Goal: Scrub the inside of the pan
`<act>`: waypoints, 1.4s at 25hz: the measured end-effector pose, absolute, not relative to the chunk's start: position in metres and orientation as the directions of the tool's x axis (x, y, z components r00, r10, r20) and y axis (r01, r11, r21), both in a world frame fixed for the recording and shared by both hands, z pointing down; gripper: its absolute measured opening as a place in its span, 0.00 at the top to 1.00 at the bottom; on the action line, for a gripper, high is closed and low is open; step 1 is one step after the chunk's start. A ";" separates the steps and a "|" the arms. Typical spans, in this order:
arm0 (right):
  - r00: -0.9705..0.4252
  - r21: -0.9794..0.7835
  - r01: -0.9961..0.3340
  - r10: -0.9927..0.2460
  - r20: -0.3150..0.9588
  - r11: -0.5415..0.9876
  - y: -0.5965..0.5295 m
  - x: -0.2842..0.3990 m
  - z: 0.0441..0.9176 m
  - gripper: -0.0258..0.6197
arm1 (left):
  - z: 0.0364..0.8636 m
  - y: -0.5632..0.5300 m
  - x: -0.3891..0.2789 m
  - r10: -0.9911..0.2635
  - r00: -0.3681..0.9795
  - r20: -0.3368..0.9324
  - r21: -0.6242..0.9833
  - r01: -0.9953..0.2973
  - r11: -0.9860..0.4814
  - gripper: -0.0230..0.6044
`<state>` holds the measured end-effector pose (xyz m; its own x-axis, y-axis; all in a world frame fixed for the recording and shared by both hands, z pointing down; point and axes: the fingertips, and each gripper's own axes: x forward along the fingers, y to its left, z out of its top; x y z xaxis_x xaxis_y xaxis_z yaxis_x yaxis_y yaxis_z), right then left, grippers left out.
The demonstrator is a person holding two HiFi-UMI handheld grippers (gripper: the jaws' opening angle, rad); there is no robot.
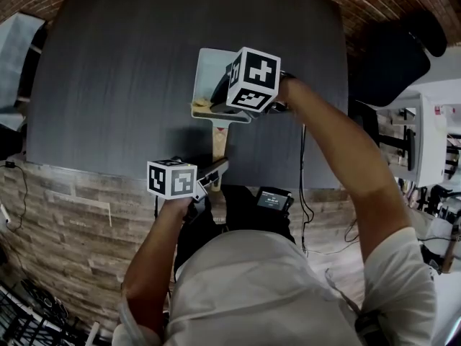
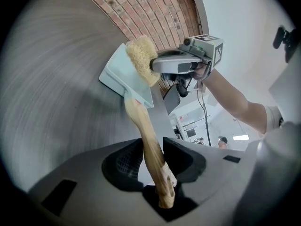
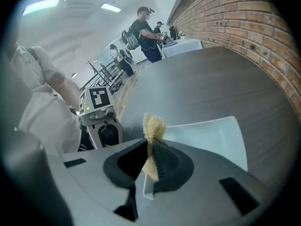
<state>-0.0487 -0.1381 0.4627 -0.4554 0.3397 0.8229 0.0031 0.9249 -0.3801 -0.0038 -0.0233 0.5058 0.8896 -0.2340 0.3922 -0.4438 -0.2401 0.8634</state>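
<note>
A pale blue-green square pan [image 1: 207, 67] lies on the dark table [image 1: 122, 85], its wooden handle [image 1: 220, 144] pointing toward me. My left gripper [image 1: 215, 170] is shut on the end of that handle [image 2: 149, 138] at the table's front edge, pads pressing both sides. My right gripper [image 1: 218, 96] hangs over the pan's near rim, shut on a yellow sponge [image 2: 141, 60]. In the right gripper view the sponge [image 3: 153, 126] sticks out past the pads, above the pan [image 3: 211, 135]. Whether the sponge touches the pan I cannot tell.
A brick wall [image 3: 244, 27] runs along the table's far side. A black chair [image 1: 392, 56] stands at the right corner, and a cable [image 1: 304, 186] hangs off the front edge. People [image 3: 148, 34] stand far off by another table.
</note>
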 end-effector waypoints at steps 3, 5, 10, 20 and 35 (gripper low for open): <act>-0.454 -0.259 -0.031 0.217 0.864 0.965 -0.162 -0.040 0.458 0.90 | 0.506 -0.023 -0.004 -0.241 0.886 0.396 0.861 -0.450 -0.236 0.74; -0.435 -0.173 -0.058 0.132 0.891 0.983 -0.180 -0.032 0.459 0.90 | 0.506 -0.023 -0.005 -0.245 0.884 0.397 0.861 -0.452 -0.233 0.74; -0.341 0.061 -0.104 -0.094 0.935 0.993 -0.223 -0.006 0.470 0.90 | 0.504 -0.023 -0.004 -0.263 0.883 0.389 0.867 -0.448 -0.221 0.74; -0.183 0.419 -0.028 -0.417 0.890 0.907 -0.283 0.017 0.482 0.90 | 0.504 -0.025 -0.006 -0.324 0.869 0.375 0.885 -0.439 -0.153 0.76; -0.132 0.498 0.146 -0.483 0.866 0.855 -0.273 0.023 0.506 0.90 | 0.507 -0.028 -0.013 -0.454 0.794 0.405 0.887 -0.462 -0.018 0.77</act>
<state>0.0229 -0.2725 0.5059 -0.1317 -0.4826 0.8659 0.1459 0.8546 0.4984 -0.0134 -0.0281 0.5066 0.7938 -0.4538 0.4049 -0.4623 -0.0177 0.8865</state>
